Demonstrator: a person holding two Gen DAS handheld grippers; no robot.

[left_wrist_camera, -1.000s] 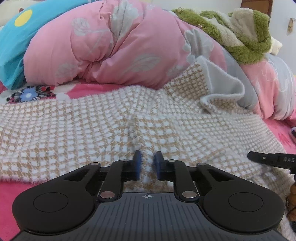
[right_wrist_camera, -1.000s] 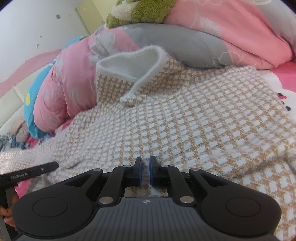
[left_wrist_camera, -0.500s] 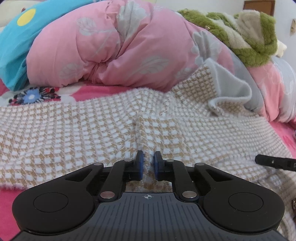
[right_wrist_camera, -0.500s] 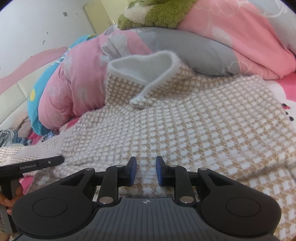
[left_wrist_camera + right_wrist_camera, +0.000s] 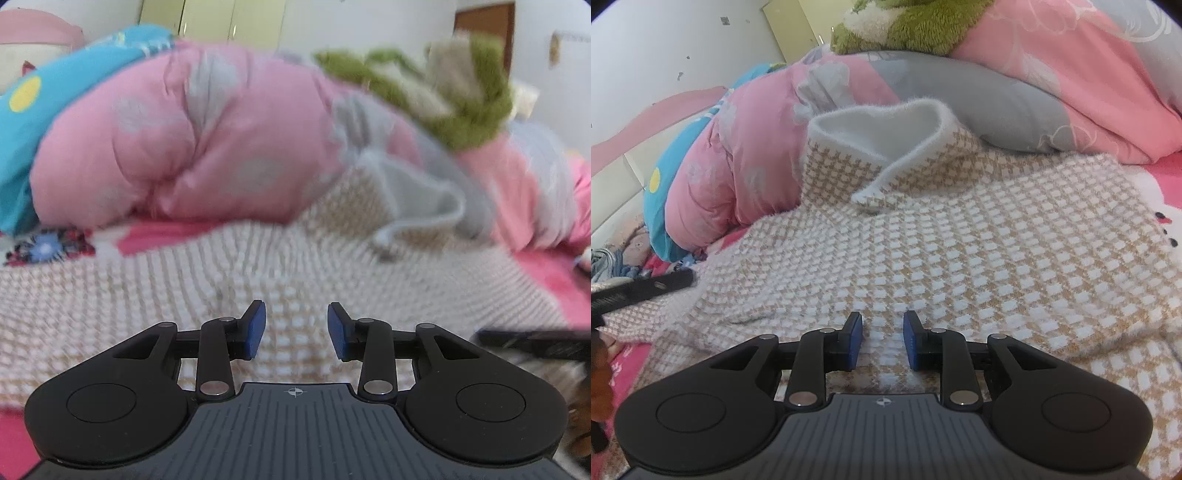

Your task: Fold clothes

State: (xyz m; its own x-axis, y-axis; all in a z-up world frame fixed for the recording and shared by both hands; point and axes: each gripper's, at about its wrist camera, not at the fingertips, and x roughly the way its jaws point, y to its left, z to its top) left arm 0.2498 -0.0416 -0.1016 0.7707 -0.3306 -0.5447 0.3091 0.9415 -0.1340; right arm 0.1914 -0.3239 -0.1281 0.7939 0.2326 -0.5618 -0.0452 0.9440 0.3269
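Where the sweater (image 5: 960,243) spreads flat over the bed (image 5: 546,273), plenty of free knit ahead of both tools. Left gripper (image 5: 296,328): blue pads (image 5: 255,328) parted moderately, jaws just been opening, only flat knit below the gap, nothing pinched. Right gripper (image 5: 882,341): pads (image 5: 854,341) a narrower gap apart, jaws just been opening, resting low over the near hem with a slight ridge of knit rising between them — not pressed. Fuzzy, soft weave, tan-and-white check, with a plain white collar (image 5: 879,129) standing curled at the far edge. Beyond the collar, blocked by a puffy pink quilt (image 5: 750,177) with grey patches, smooth and rounded, hard against the sweater's far side. Shaggy green-and-cream plush (image 5: 908,26) heaped on top of it. Blue cloth (image 5: 44,96) with a yellow dot toward the far left corner of the bed. Pink sheet bare at the right edge — left view blurred.
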